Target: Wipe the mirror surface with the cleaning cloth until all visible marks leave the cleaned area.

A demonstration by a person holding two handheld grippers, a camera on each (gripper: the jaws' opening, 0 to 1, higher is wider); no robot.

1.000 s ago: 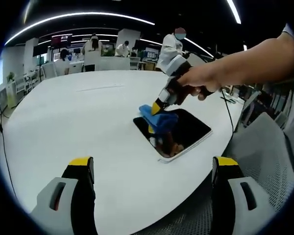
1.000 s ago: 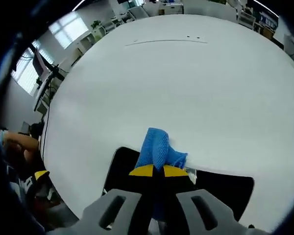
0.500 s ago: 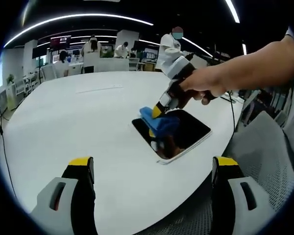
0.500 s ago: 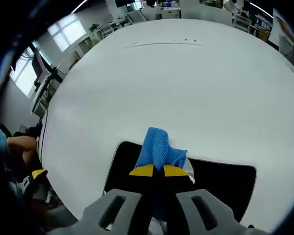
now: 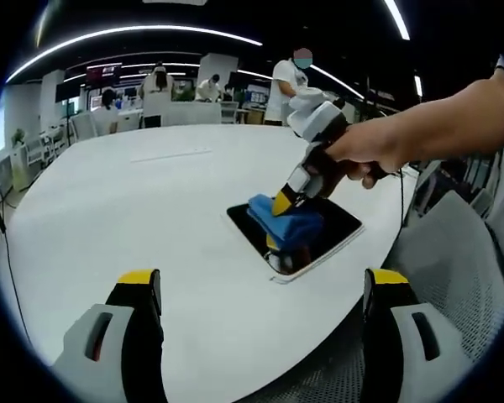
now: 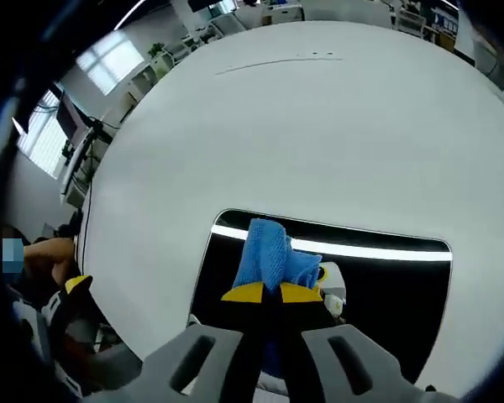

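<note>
Right gripper (image 6: 265, 293) clenches the blue cleaning cloth (image 6: 269, 253) between its yellow-tipped jaws and presses it on the dark mirror (image 6: 403, 285), which lies flat near the edge of the white table (image 6: 319, 126). Seen from the left gripper view, the cloth (image 5: 284, 220) sits on the mirror (image 5: 332, 222) (its glass reflecting ceiling lights). Left gripper (image 5: 260, 281) hangs released, jaws wide apart, near the table edge. People stand far behind.
</note>
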